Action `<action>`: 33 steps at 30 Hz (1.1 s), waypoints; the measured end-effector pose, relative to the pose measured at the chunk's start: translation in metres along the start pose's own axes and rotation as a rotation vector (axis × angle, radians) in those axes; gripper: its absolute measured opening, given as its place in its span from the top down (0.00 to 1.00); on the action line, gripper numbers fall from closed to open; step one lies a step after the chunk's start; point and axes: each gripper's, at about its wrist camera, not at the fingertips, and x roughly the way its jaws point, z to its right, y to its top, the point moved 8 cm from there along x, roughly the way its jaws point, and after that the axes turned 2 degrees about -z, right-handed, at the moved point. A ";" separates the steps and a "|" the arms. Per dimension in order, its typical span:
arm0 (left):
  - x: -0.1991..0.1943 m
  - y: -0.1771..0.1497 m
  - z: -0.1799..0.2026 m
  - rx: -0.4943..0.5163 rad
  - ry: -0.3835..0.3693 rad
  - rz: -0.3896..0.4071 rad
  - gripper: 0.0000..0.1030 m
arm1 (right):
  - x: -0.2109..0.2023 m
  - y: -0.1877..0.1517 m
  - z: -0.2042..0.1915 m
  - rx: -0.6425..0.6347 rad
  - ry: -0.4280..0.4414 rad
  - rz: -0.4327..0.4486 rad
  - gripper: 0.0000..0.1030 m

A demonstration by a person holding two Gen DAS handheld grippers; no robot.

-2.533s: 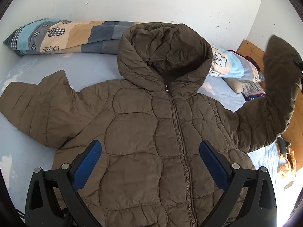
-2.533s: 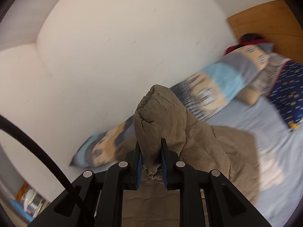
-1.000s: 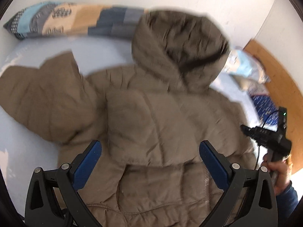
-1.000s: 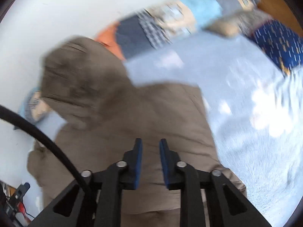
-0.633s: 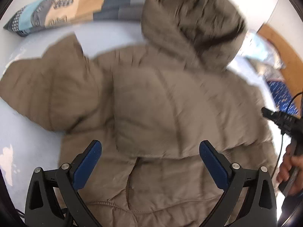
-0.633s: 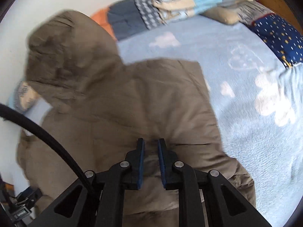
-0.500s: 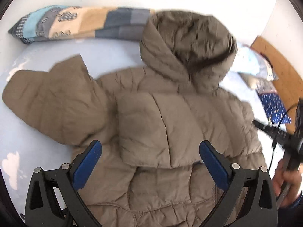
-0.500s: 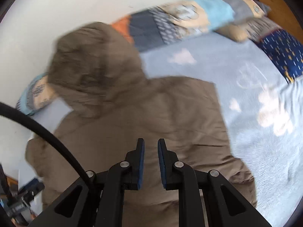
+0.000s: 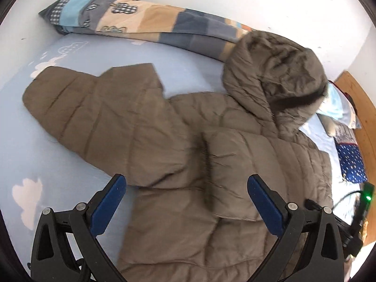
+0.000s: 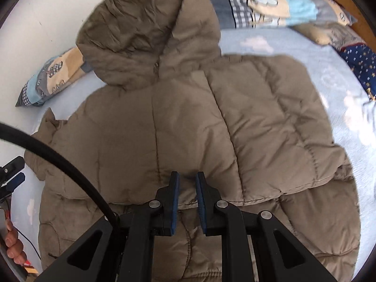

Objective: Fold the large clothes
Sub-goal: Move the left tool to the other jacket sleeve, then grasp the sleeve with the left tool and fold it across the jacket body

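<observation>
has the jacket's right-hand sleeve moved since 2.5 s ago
Yes. The sleeve was raised beside the wooden headboard; it now lies folded across the jacket front, away from the headboard.

An olive-brown quilted jacket (image 9: 211,164) is lying on a pale blue bedsheet (image 9: 70,176) showing white cloud prints, while behind the jacket a patchwork pillow (image 9: 141,27) is displaying blue, beige, grey and checked panels against a white wall (image 9: 235,0).

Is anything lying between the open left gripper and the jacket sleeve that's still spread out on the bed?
Nothing visible. The left gripper hangs open above the spread sleeve; only bare sheet borders it.
</observation>
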 end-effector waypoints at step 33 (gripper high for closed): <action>0.016 0.084 -0.357 -0.810 -0.128 0.164 0.21 | -0.031 0.005 -0.111 -0.299 0.132 0.148 0.84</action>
